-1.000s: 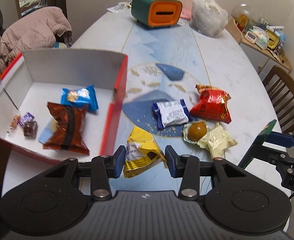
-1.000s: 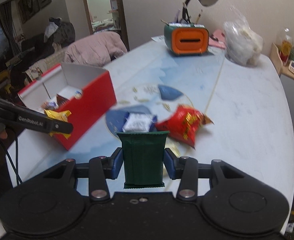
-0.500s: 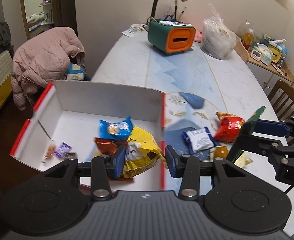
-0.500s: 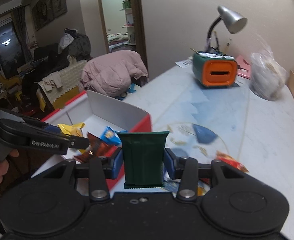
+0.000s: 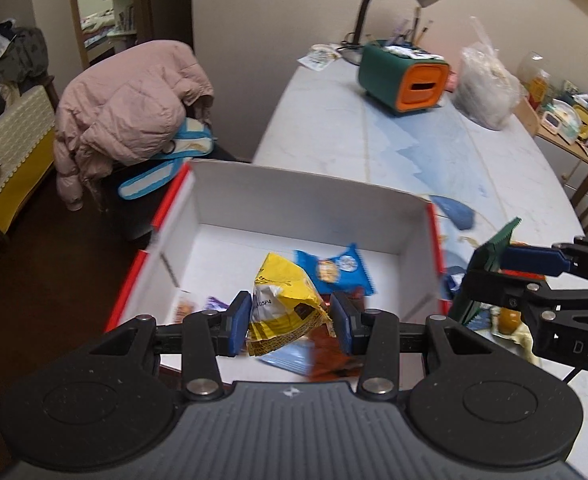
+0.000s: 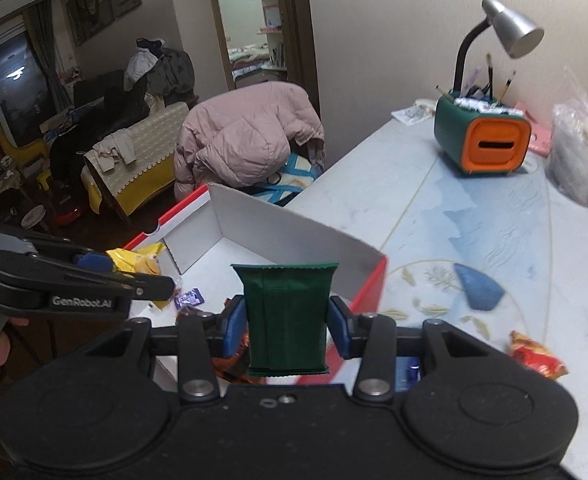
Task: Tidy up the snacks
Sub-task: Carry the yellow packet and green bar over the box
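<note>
Yellow snack bag (image 5: 281,304) pinched in left gripper (image 5: 289,322), held above red box (image 5: 434,236) for release among blue packet (image 5: 334,268) and others. Right gripper (image 6: 287,330) clamps green packet (image 6: 285,316) upright near box's wall, probably next in. Red packet (image 6: 538,356) waits on table (image 6: 474,208).

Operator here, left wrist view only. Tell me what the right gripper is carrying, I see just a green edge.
Observer: The right gripper is shut on a dark green packet, held upright.
Operator: Report what's under it.
Observer: It hangs over the near right corner of the red box, not yet released.
Operator: Say what snacks remain on the table.
Observer: A red bag lies on the table, right of the box.
</note>
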`<state>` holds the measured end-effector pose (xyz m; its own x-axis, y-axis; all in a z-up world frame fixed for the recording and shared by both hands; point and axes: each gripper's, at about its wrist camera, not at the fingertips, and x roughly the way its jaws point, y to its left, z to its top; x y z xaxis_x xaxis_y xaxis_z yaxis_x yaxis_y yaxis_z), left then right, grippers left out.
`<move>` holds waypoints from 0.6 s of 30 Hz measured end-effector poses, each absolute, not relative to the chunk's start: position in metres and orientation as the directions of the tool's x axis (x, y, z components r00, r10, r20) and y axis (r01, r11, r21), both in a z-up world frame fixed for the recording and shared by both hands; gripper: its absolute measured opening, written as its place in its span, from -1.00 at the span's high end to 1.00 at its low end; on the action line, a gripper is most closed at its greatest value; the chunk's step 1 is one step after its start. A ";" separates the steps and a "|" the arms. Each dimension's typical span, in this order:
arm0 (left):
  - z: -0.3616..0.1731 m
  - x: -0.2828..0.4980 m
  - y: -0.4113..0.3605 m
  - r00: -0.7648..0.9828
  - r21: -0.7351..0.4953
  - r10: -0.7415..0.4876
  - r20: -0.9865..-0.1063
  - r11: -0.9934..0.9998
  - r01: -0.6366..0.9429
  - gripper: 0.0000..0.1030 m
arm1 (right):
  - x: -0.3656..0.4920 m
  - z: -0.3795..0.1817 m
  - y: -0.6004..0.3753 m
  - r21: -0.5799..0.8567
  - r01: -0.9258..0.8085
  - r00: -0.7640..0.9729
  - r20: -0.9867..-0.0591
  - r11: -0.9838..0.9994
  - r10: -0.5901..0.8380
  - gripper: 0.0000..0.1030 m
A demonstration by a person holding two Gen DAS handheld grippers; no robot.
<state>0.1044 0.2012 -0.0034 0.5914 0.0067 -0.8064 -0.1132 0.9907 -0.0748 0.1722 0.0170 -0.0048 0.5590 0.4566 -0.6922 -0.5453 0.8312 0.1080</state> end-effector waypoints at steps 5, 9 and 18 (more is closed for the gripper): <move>-0.016 0.118 0.231 0.563 -0.072 0.014 -0.826 0.989 -0.130 0.19 | 0.182 -0.017 0.043 0.090 -0.534 0.549 -0.719 0.840 0.426 0.18; -0.028 0.132 0.245 0.539 -0.061 0.014 -0.842 0.991 -0.121 0.19 | 0.195 -0.026 0.060 0.043 -0.520 0.560 -0.737 0.853 0.378 0.18; -0.062 0.174 0.258 0.428 -0.054 -0.025 -0.904 0.997 -0.057 0.19 | 0.236 -0.057 0.092 -0.048 -0.508 0.519 -0.814 0.860 0.260 0.17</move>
<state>0.1740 0.2581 -0.0623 0.4278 -0.0247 -0.9035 -0.0571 0.9969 -0.0543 0.2355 0.0917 -0.0571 0.5186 0.2604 -0.8144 -0.5076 0.8603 -0.0481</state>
